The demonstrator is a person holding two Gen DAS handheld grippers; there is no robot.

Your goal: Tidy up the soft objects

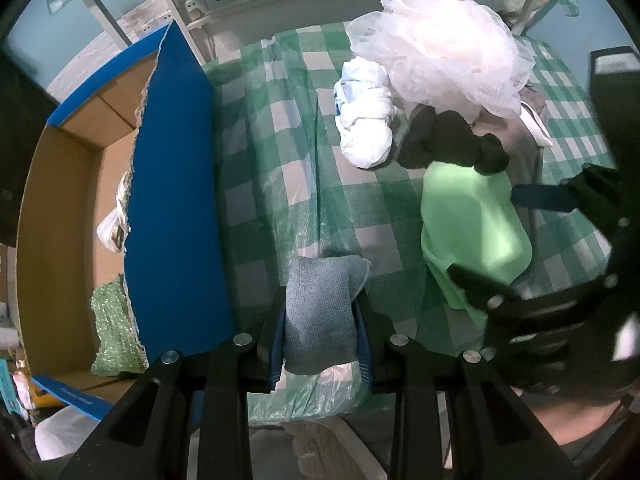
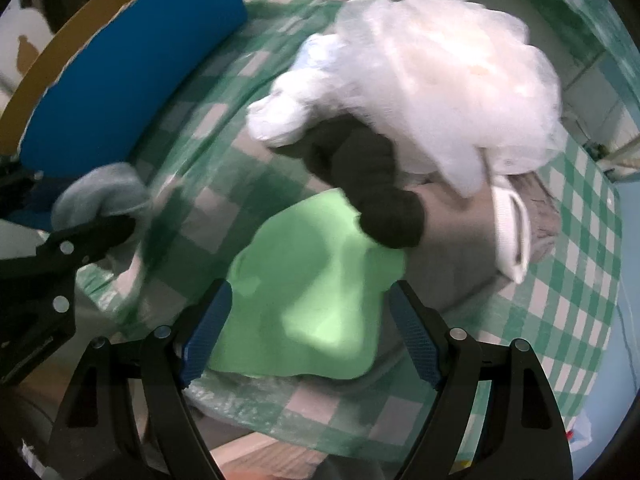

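My left gripper [image 1: 322, 312] is shut on a folded grey-blue cloth [image 1: 322, 316], held just above the checked table near its front edge; the cloth also shows blurred in the right wrist view [image 2: 100, 196]. My right gripper [image 2: 308, 312] is open, its jaws on either side of a light green soft piece [image 2: 308, 292], which also shows in the left wrist view [image 1: 472, 220]. Behind lie a black knotted fabric [image 2: 372, 188], a white crumpled bundle [image 1: 364, 120] and a white mesh bath puff [image 1: 440, 48].
An open cardboard box with blue flaps [image 1: 176, 200] stands at the left and holds a green sparkly item [image 1: 116, 320] and a white bag [image 1: 114, 228]. A grey folded cloth with a white piece [image 2: 512, 228] lies right. A green checked cloth [image 1: 280, 160] covers the table.
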